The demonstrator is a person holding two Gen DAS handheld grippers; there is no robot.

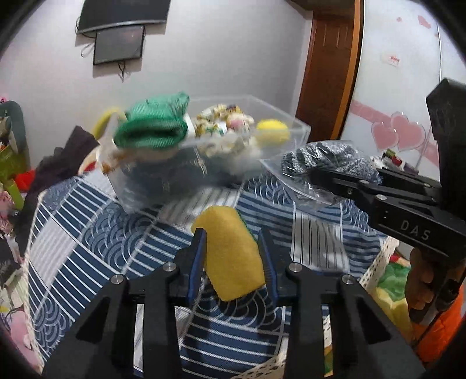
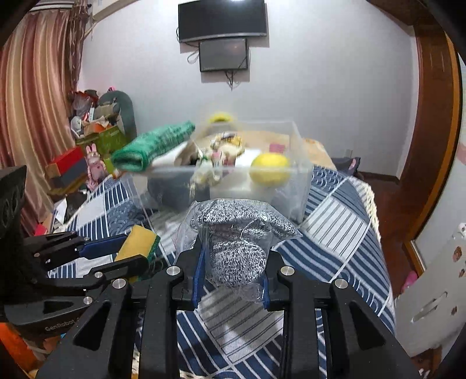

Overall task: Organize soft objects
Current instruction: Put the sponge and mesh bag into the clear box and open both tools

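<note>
My left gripper [image 1: 231, 237] is shut on a yellow sponge [image 1: 230, 250] with a green edge, held above the bed. It also shows in the right wrist view [image 2: 137, 247]. My right gripper [image 2: 234, 250] is shut on a clear bag of grey knitted fabric [image 2: 238, 233], seen in the left wrist view too [image 1: 326, 159]. Ahead stands a clear plastic box [image 2: 294, 175] holding plush toys [image 2: 224, 151] and a yellow ball [image 2: 269, 169]. A green knitted cloth [image 2: 151, 145] hangs over its left rim.
The box stands on a bed with a blue and white patterned cover [image 2: 335, 233]. Clutter and boxes [image 2: 96, 137] are piled left of the bed. A wooden door frame [image 2: 431, 131] is on the right. A TV [image 2: 222, 20] hangs on the far wall.
</note>
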